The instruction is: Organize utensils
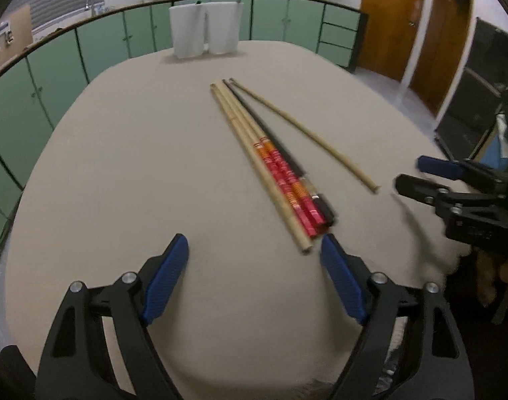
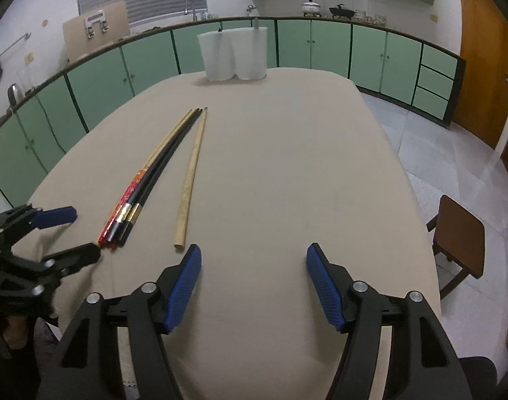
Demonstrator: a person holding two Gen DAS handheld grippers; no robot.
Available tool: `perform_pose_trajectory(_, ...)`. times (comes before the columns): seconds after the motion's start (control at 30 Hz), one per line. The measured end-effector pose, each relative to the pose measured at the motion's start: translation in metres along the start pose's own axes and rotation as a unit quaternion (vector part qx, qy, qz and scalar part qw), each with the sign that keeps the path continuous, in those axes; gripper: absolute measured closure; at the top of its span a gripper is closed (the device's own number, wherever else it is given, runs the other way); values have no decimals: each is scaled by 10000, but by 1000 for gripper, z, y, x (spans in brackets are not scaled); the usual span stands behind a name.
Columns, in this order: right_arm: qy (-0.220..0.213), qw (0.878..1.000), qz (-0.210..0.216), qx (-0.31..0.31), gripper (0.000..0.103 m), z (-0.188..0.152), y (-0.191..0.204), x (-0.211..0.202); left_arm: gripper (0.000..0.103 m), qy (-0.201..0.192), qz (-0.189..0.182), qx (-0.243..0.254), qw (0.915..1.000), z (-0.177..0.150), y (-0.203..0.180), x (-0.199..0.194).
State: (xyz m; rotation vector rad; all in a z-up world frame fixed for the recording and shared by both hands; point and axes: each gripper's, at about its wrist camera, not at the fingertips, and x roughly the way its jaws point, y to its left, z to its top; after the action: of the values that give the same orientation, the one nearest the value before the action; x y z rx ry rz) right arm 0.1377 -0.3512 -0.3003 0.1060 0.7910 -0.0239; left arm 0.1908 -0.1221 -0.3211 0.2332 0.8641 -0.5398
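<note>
A bundle of chopsticks (image 1: pixel 270 163), tan, red-orange and black, lies side by side on the beige table (image 1: pixel 120 166). One plain wooden chopstick (image 1: pixel 304 133) lies apart to its right. In the right wrist view the bundle (image 2: pixel 143 183) and the lone chopstick (image 2: pixel 190 180) lie left of centre. My left gripper (image 1: pixel 254 250) is open and empty, its right pad beside the bundle's near ends; it also shows in the right wrist view (image 2: pixel 83 233). My right gripper (image 2: pixel 254 260) is open and empty, its left pad near the lone chopstick's end; it also shows in the left wrist view (image 1: pixel 409 175).
Two white holders (image 1: pixel 203 30) stand at the table's far edge, also in the right wrist view (image 2: pixel 232 53). Green cabinets (image 1: pixel 53 66) curve behind. A brown stool (image 2: pixel 460 233) stands right of the table. Wooden doors (image 1: pixel 420 33) are at the far right.
</note>
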Motion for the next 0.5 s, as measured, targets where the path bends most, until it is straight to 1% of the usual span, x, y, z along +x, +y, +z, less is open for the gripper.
perform_pose_trajectory(0.03,-7,10000,12,-40,38,0,2,0,26,-2,48,-27,10000,0,3,0)
perform_pose_trajectory(0.07,-15,10000,13,-84,38,0,5,0,27,2,20,-91,10000,0,6,0)
perform_pose_trajectory(0.13,-39,9996,44,-265,38,-2,13,-1,34,14,-38,-232,9997,-1,12,-4)
perform_pose_trajectory(0.23,-7,9985,145,-520,38,-1,27,3,39,67,-43,-350,9994,-4,20,-8)
perform_pose_trajectory(0.33,-53,9971,67,-755,39,1,38,9,40,53,-79,-331,9994,-4,17,-8)
perform_pose_trajectory(0.37,-68,9973,87,-726,41,2,39,11,39,33,-76,-301,9995,-3,14,-6)
perform_pose_trajectory(0.4,-77,9977,109,-667,47,4,39,13,39,8,-57,-275,9996,-3,11,-5)
perform_pose_trajectory(0.43,-92,9978,130,-638,50,4,38,14,40,-25,-23,-239,9997,-1,8,-2)
perform_pose_trajectory(0.47,-122,9979,117,-619,57,6,39,16,40,-41,22,-220,9997,0,6,-1)
perform_pose_trajectory(0.5,-138,9980,119,-597,66,7,40,18,41,-76,66,-210,9997,1,4,0)
